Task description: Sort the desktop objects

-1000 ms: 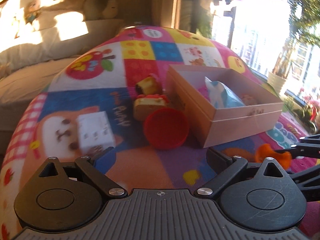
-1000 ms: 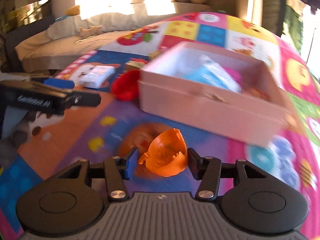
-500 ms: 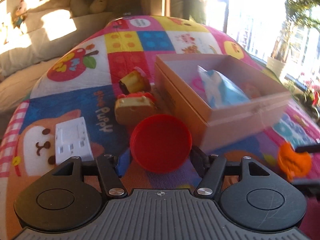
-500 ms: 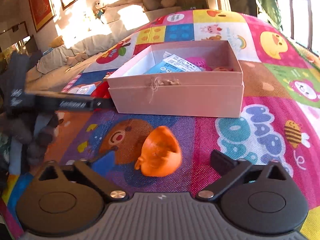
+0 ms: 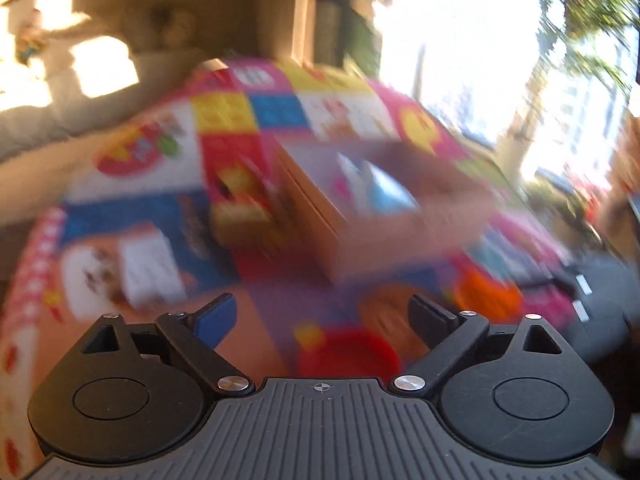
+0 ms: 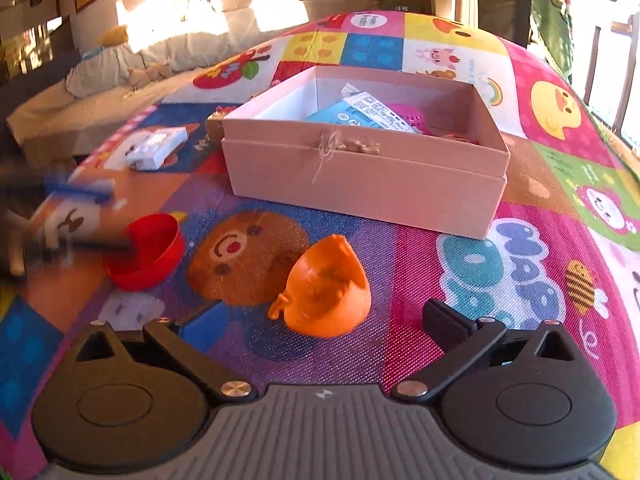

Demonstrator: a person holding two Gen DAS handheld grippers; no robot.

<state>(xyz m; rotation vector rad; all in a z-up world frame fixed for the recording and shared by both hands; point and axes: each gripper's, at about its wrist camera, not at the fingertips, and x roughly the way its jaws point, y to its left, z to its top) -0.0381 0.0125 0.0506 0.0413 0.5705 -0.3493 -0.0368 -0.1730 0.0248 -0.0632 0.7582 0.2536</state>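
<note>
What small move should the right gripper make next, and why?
Probably ease forward and close on the orange toy. The right gripper is open, and the toy lies on the mat just ahead of and between its fingers, touching neither. The pink box beyond stands open, already holding a blue packet, so the toy likely goes there next.

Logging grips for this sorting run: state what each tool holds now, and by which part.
Nothing is held. The left tool and the right tool are both open; the red cup and the orange toy lie free on the mat.
</note>
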